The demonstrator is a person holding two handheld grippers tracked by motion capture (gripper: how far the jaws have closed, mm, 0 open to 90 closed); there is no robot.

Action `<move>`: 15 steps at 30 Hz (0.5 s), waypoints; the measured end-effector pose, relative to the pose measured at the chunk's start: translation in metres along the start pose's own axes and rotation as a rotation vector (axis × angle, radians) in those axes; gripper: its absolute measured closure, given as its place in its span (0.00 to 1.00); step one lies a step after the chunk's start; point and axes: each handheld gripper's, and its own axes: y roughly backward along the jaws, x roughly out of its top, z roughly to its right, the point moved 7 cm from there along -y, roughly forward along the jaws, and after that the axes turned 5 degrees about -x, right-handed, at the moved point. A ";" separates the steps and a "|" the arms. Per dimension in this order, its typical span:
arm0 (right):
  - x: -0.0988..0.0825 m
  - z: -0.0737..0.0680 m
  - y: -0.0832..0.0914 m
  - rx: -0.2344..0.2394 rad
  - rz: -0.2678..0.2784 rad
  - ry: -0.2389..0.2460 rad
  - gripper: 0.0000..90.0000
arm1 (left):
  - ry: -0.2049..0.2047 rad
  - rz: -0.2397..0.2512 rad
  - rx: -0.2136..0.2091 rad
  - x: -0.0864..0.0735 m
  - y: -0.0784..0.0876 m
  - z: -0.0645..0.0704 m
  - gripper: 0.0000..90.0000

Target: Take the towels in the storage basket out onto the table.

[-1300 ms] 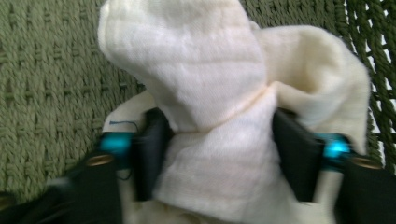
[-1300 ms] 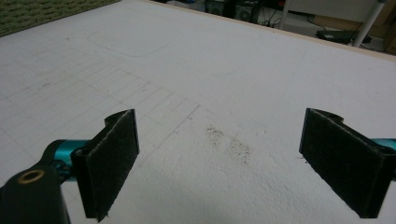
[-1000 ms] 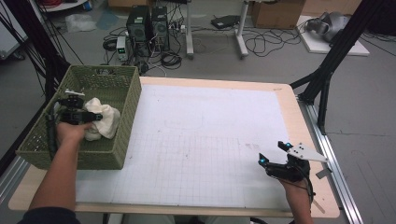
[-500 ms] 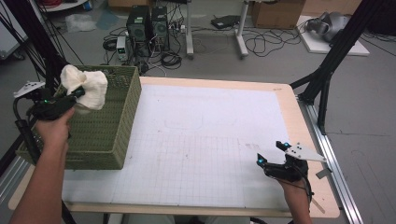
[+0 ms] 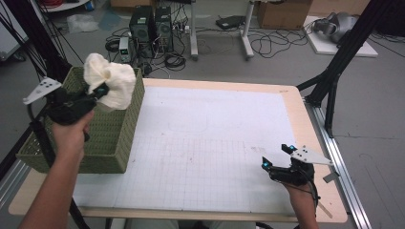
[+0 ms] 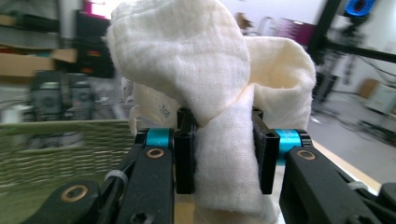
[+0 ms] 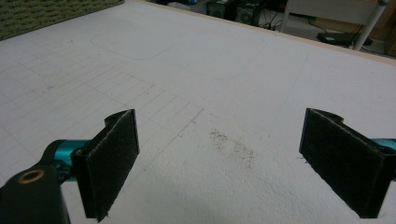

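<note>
Cream cloth (image 5: 111,82), bunched and soft, hung in the air above the near-right corner of the green woven basket (image 5: 102,138) at the table's left, pinched across a folded waist by the left gripper (image 5: 98,92), whose pads pressed it from both sides. To my eye the step was carrying it over to the white gridded mat (image 5: 210,143); doing that well meant keeping the squeeze firm, lifting the trailing folds clear of the basket rim, and travelling level so nothing snagged. The bundle's long axis ran roughly up and down through the jaws, its bulging lobes uppermost and a tail drooping below. Far to the right, the right gripper (image 5: 276,157) rested low on the mat near the table's front edge, jaws spread wide on nothing.
</note>
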 end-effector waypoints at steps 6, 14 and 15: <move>0.001 0.000 0.001 0.001 0.005 -0.003 0.12 | -0.027 -0.034 -0.146 -0.015 -0.027 0.053 0.76; 0.000 -0.001 0.000 0.005 -0.001 0.000 0.12 | -0.040 -0.148 -0.300 -0.065 -0.065 0.112 0.76; 0.000 -0.001 0.000 0.004 -0.003 0.003 0.12 | -0.043 -0.164 -0.313 -0.072 -0.069 0.118 0.76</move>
